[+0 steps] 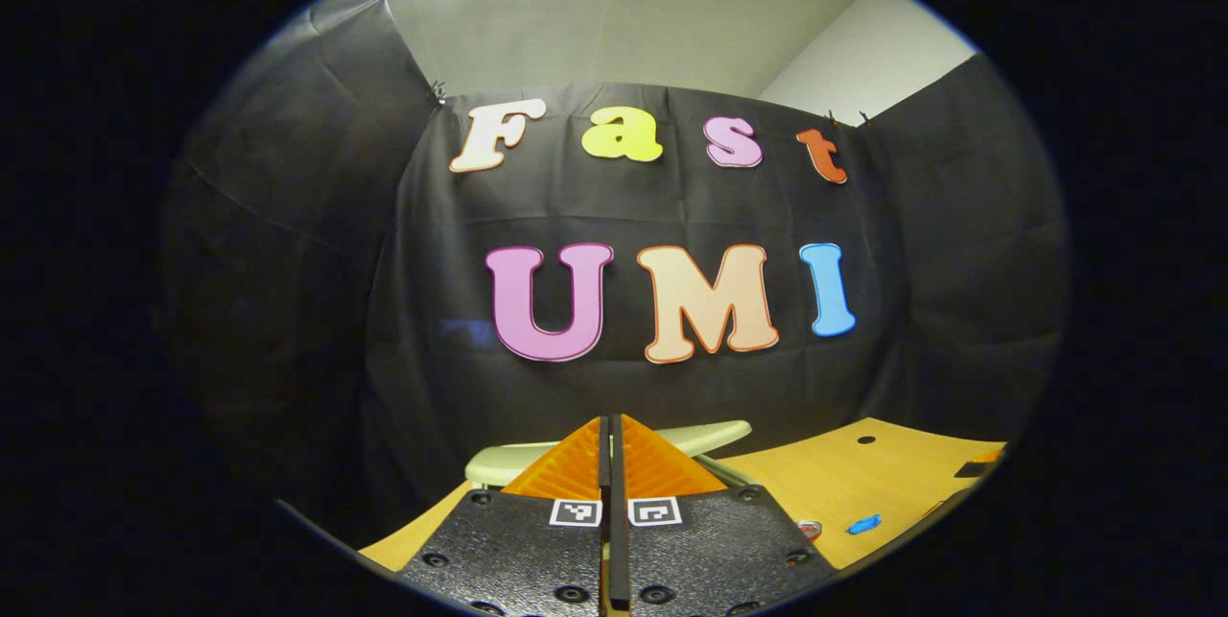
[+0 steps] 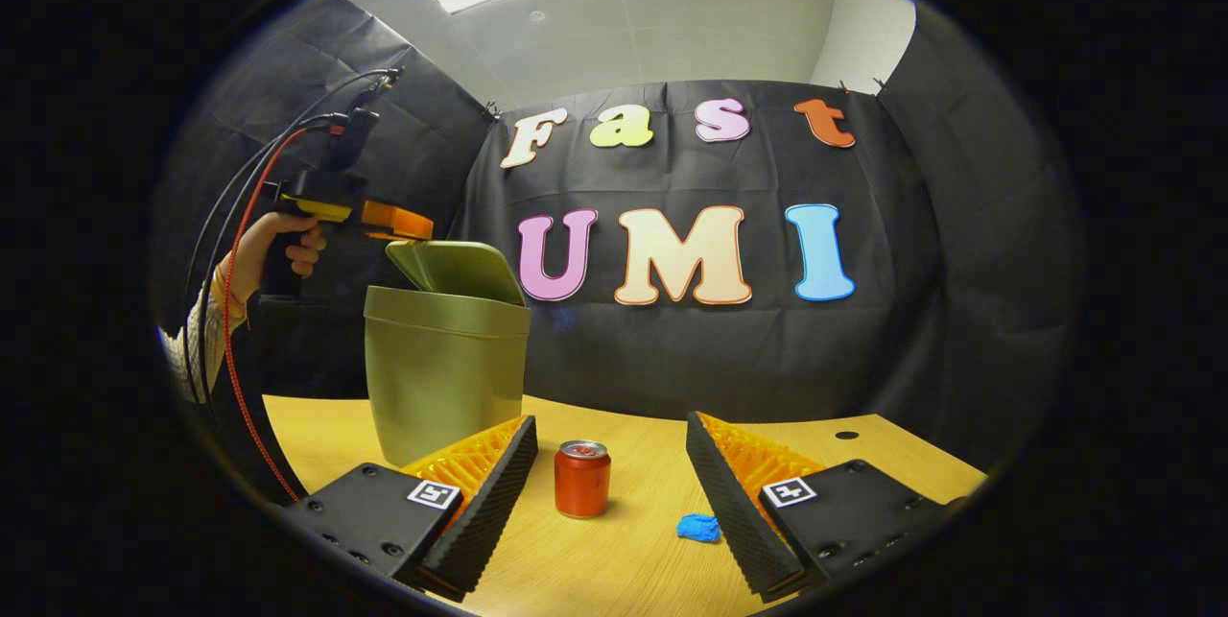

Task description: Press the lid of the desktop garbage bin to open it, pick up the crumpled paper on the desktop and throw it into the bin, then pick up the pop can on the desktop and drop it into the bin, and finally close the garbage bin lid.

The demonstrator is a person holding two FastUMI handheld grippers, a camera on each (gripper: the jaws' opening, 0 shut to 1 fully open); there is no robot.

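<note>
In the left gripper view, the left tool (image 1: 611, 435) has its two fingers pressed together, with nothing between them. Just past their tips lies the pale edge of the bin lid (image 1: 710, 433); whether the tips touch it I cannot tell. To the right, the wooden bench (image 1: 863, 483) carries a small blue scrap (image 1: 862, 525) and, close to the tool body, the top of the can (image 1: 810, 529).

In the right gripper view, the right tool (image 2: 611, 439) has its fingers spread wide and holds nothing. The red can (image 2: 582, 478) stands upright on the bench (image 2: 633, 540) between the two fingers, touching neither. The blue scrap (image 2: 698, 528) lies just beside the right-hand finger. Farther back on the left stands the green bin (image 2: 443, 363), its lid (image 2: 456, 269) tilted up and open. A hand (image 2: 278, 248) holds the left tool (image 2: 395, 222) above the bin, its tip at the raised lid.
</note>
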